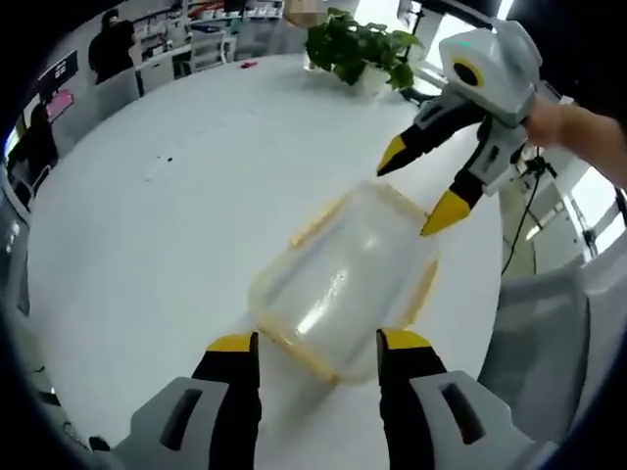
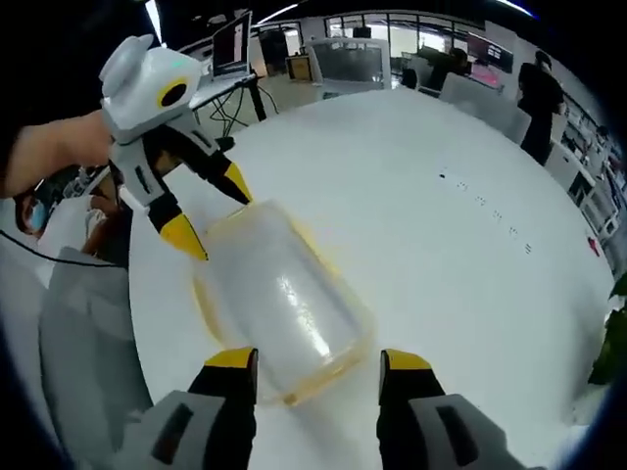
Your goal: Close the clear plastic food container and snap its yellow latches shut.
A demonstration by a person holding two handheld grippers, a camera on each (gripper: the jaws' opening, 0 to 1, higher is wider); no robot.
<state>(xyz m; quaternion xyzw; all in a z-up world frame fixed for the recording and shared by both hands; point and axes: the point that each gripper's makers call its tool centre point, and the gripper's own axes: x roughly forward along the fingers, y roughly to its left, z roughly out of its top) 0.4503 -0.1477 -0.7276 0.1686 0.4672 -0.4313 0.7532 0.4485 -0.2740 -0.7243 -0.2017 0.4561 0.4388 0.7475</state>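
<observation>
In the left gripper view our left gripper [image 1: 318, 343] spreads its two yellow-tipped fingers [image 1: 232, 345] wide, grasping nothing. Just beyond their tips, between them, one clear plastic container [image 1: 343, 279] lies on the smooth white bench [image 1: 147, 225]: a rounded, glossy box with a pale yellow rim. At its far end our right gripper [image 1: 419, 191] is released too, one tip near the rim; contact unclear. In the right gripper view our fingers [image 2: 235, 360] flank the container [image 2: 279, 304]. Beyond sits one leafy potted plant [image 1: 358, 49].
</observation>
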